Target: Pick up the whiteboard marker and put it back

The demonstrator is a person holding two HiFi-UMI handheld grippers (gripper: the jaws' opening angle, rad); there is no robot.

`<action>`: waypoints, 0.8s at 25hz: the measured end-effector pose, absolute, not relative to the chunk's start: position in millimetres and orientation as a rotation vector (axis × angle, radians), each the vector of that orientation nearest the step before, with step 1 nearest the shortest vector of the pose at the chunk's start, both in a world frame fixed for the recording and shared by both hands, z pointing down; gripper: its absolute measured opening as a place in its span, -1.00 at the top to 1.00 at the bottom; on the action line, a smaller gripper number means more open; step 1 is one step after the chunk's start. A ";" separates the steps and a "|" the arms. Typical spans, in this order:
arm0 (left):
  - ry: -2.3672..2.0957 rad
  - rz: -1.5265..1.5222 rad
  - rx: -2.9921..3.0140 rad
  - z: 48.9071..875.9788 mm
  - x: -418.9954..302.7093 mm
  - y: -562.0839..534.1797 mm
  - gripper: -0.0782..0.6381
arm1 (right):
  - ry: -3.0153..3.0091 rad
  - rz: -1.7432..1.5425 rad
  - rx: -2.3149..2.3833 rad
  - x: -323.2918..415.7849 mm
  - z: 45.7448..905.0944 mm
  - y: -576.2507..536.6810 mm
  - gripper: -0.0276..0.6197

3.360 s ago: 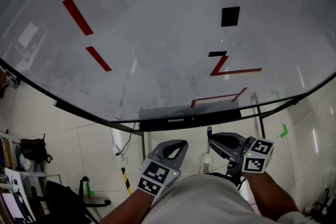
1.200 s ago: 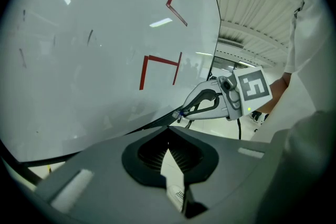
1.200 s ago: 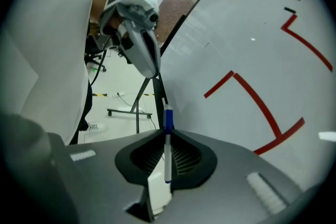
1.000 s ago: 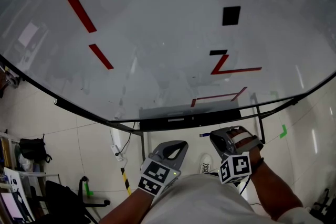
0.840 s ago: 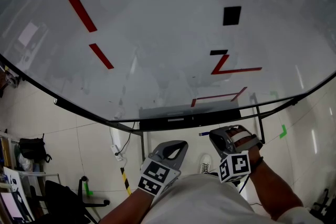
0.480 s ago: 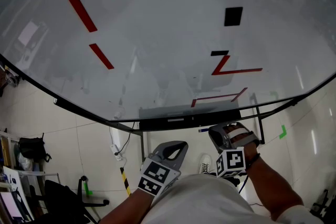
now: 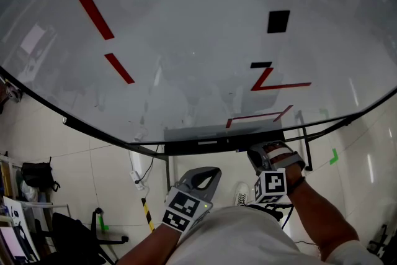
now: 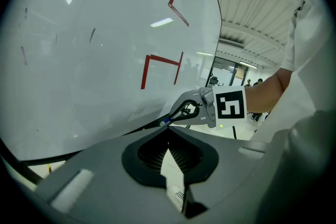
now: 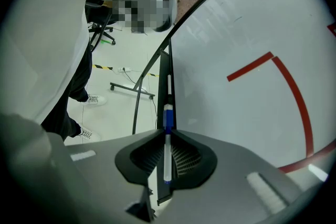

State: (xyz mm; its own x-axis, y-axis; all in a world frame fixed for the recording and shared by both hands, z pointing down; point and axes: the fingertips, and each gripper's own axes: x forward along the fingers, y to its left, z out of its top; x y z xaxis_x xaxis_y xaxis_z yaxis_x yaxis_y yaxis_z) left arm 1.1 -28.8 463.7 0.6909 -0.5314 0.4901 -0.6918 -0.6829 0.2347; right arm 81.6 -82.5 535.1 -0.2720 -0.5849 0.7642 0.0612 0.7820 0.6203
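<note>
**Status: pick-up complete, put-back pending.**

1. Right gripper (image 9: 167, 138): the jaws are closed on the marker (image 9: 168, 115). The white barrel sits clamped between the pads and the blue end projects forward past the tips.
2. Marker position: in the right gripper view it lies in line with the dark tray (image 9: 163, 73) that runs along the bottom edge of the whiteboard (image 9: 252, 23). It appears to be directly over the tray or at its surface. No view confirms whether the two are touching.
3. Head view: the right gripper (image 7: 259, 155) is up against the right end of the tray (image 7: 211, 146), below the red marks on the whiteboard (image 7: 186, 40).
4. Left gripper (image 8: 168, 132): the jaw tips are together with nothing between them. It is held low near the person's body (image 7: 208, 174), away from the tray, and takes no part in this step.
5. Remaining work, as judged: seat the marker flat in the tray, open the right jaws, and draw the gripper clear without dragging the marker off the ledge.
</note>
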 end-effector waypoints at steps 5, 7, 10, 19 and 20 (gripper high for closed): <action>-0.945 0.551 2.501 464.3 0.7 -28.4 0.73 | -1.734 -0.640 0.417 84.7 545.3 -90.4 0.80; -0.947 0.552 2.499 464.5 0.0 -28.7 0.73 | -1.728 -0.639 0.416 85.4 548.2 -93.2 0.80; -0.949 0.554 2.499 464.3 -0.8 -29.3 0.73 | -1.717 -0.644 0.409 86.3 551.7 -97.1 0.80; -0.956 0.561 2.497 464.8 -1.8 -29.3 0.73 | -1.710 -0.632 0.393 86.5 564.7 -104.5 0.80; -0.957 0.560 2.496 464.9 -1.9 -29.2 0.73 | -1.715 -0.627 0.390 86.2 566.7 -105.0 0.80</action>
State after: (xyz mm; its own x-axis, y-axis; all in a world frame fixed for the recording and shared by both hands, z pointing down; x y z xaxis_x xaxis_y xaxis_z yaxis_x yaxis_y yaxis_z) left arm -1.9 -29.2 464.9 0.6839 -0.5321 0.4992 -0.6958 -0.6815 0.2269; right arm 86.2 -105.0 566.7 -0.2355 -0.5692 0.7878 0.0731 0.7979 0.5984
